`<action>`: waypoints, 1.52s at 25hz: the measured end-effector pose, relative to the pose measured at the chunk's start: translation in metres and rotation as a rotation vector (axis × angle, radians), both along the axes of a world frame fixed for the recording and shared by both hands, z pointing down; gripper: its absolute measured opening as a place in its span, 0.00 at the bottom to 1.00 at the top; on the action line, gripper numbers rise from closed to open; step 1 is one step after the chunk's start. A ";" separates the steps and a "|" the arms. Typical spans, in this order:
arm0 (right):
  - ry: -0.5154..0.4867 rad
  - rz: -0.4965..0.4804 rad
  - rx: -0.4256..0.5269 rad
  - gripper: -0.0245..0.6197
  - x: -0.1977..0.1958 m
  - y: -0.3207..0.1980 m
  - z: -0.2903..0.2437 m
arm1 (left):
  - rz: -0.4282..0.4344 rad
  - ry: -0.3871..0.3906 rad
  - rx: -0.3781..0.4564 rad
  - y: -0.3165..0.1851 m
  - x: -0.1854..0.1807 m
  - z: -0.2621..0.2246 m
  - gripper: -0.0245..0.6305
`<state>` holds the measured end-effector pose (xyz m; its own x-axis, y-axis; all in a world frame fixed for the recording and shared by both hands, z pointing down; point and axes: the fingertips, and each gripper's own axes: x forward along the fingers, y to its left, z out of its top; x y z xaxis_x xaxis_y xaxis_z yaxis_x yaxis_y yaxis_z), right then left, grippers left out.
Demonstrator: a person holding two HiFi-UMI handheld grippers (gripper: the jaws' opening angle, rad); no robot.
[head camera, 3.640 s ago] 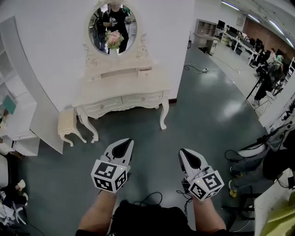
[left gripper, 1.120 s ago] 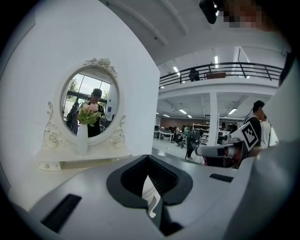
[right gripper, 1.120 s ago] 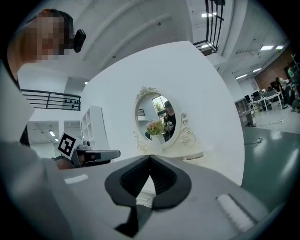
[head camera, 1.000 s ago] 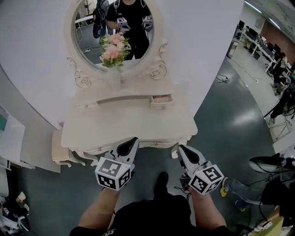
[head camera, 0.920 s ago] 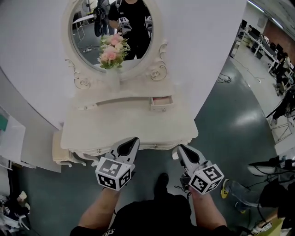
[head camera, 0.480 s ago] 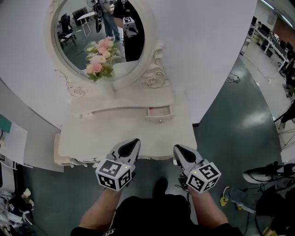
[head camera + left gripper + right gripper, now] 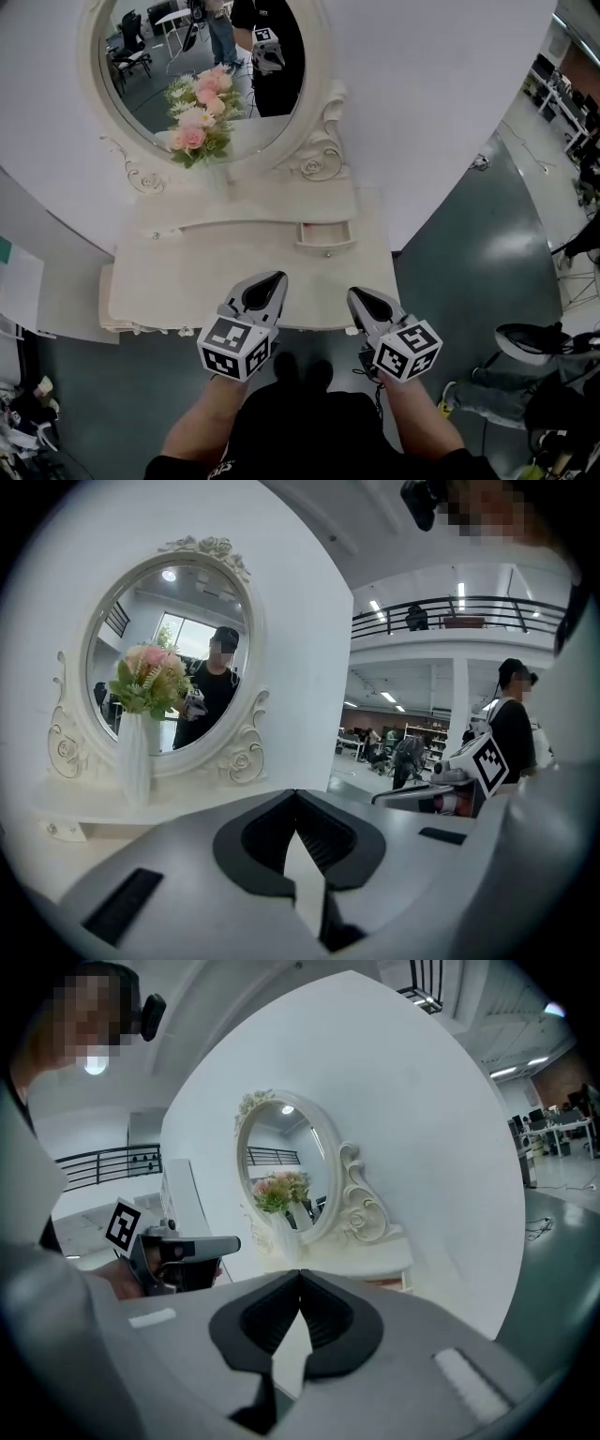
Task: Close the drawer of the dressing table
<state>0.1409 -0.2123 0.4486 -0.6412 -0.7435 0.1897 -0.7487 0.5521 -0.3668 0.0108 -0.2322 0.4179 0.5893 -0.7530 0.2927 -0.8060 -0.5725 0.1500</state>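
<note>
The cream dressing table [image 7: 187, 281] stands against the white wall, under an oval mirror [image 7: 202, 70]. A small drawer [image 7: 325, 235] on its upper tier, right of centre, is pulled out; its pinkish inside also shows in the right gripper view [image 7: 384, 1283]. My left gripper [image 7: 277, 278] and right gripper [image 7: 355, 294] hang side by side over the table's front edge, short of the drawer. Both are shut with nothing between the jaws, tips meeting in the left gripper view [image 7: 296, 794] and the right gripper view [image 7: 300, 1274].
A white vase of pink flowers [image 7: 195, 127] stands before the mirror, left of the drawer. A white shelf panel [image 7: 19, 277] is at the left. Grey floor [image 7: 487, 244] lies to the right, with a person's legs [image 7: 520, 375] at the lower right.
The view has closed in on the dressing table. Both grippers have moved forward, from before the table's front edge to over it. Both jaws stay shut.
</note>
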 end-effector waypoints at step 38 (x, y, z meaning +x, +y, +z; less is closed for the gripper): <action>0.280 0.110 -0.395 0.27 -0.019 -0.145 0.201 | 0.021 -0.001 -0.161 -0.090 -0.026 0.087 0.05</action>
<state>0.1218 -0.3574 0.6496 -0.4474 -0.6403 0.6244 -0.8943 0.3240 -0.3086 -0.0154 -0.3226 0.5052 0.6039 -0.6841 0.4092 -0.7945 -0.5577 0.2402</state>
